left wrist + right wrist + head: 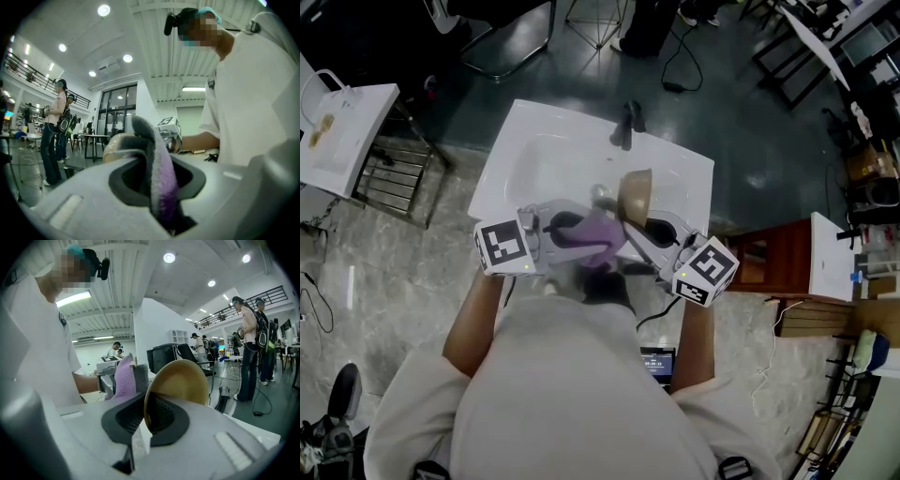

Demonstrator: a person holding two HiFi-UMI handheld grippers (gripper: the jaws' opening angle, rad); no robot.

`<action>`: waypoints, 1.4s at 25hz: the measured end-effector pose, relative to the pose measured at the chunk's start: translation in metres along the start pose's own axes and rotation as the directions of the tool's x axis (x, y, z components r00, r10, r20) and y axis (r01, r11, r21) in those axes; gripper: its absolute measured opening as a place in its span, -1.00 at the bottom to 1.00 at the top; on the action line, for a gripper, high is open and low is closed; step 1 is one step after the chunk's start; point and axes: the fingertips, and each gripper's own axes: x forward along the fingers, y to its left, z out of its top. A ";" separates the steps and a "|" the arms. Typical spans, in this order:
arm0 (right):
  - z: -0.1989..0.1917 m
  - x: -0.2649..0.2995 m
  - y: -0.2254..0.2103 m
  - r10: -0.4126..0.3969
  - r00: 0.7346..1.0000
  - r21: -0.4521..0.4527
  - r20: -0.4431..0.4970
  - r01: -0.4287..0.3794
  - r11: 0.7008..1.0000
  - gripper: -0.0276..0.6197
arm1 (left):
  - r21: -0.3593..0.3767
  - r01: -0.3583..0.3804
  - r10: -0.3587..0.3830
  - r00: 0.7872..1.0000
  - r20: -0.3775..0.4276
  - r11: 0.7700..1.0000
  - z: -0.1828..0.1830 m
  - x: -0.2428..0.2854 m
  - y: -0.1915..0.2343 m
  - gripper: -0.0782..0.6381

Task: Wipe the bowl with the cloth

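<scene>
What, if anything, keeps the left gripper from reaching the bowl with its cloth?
Probably nothing, so yes. The left gripper, shut on the cloth, faces the bowl, which the right gripper holds by its rim above the sink. Nothing shows between cloth and bowl; they look close.

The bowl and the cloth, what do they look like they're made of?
The bowl is tan and smooth, with a dull sheen and a thin, even rim. It is probably plastic or melamine, though wood can't be ruled out. The cloth has a soft, fuzzy pile in purple and grey and folds limply, so it looks like microfibre.
</scene>
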 end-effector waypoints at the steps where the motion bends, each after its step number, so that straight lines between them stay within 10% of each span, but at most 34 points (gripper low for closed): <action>1: -0.004 0.001 -0.001 -0.006 1.000 -0.009 -0.024 0.006 1.000 -0.87 | 0.002 -0.001 0.001 1.000 -0.004 1.000 0.000 0.001 0.000 -0.54; 9: -0.046 0.013 0.020 0.041 0.957 -0.124 -0.288 -0.080 0.989 -0.87 | 0.020 -0.040 0.040 0.999 0.018 0.999 0.006 -0.001 0.006 -0.54; 35: -0.040 0.014 0.083 0.368 0.885 -0.103 -0.284 -0.410 0.906 -0.80 | 0.131 -0.282 0.288 0.957 -0.030 0.951 0.001 -0.038 0.051 -0.54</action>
